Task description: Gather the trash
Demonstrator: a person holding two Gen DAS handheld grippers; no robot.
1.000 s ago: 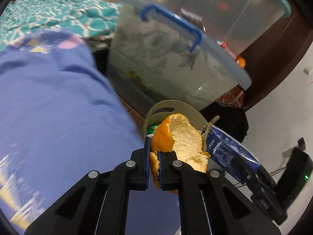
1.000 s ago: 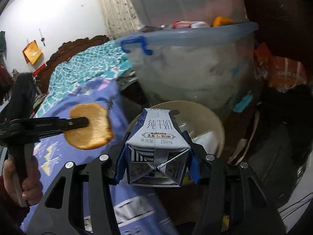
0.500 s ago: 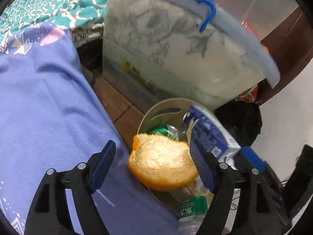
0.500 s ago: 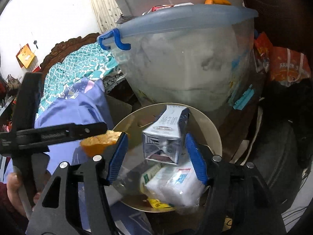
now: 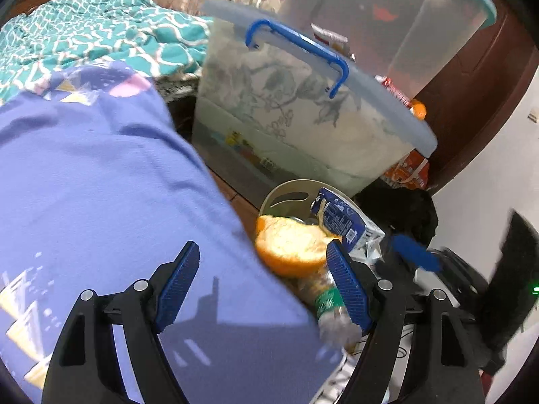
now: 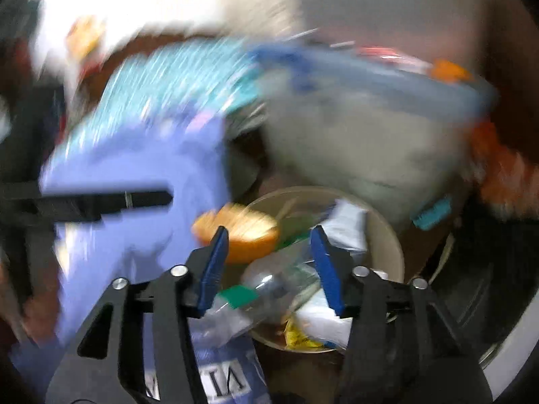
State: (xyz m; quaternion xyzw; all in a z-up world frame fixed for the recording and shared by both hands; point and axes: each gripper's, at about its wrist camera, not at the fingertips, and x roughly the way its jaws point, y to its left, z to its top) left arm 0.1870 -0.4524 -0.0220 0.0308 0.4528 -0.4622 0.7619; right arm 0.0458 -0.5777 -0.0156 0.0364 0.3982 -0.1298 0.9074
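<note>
A round beige bin [image 5: 289, 188] stands on the floor beside the bed. An orange peel [image 5: 289, 249] lies at its near rim on top of the trash, next to a blue-and-white milk carton [image 5: 340, 222] and a clear plastic bottle [image 5: 326, 299]. My left gripper [image 5: 262, 286] is open above the purple sheet, and the peel sits free just beyond its right pad. The right wrist view is blurred. There my right gripper [image 6: 269, 269] hovers over the bin [image 6: 387, 235] with its jaws closing on nothing; the peel [image 6: 242, 235], the carton [image 6: 350, 225] and the bottle [image 6: 269, 282] lie below.
A large translucent storage box [image 5: 303, 118] with a blue handle stands right behind the bin, with another tub stacked above it. The bed's purple sheet [image 5: 101, 185] and a teal quilt [image 5: 101, 40] fill the left. Dark wooden furniture, orange bags [image 5: 407, 168] and a black device [image 5: 512, 269] are on the right.
My left gripper opened and let go of the orange peel, which dropped onto the bin. My right gripper released the milk carton into the bin, then rolled and swung, blurring its view.
</note>
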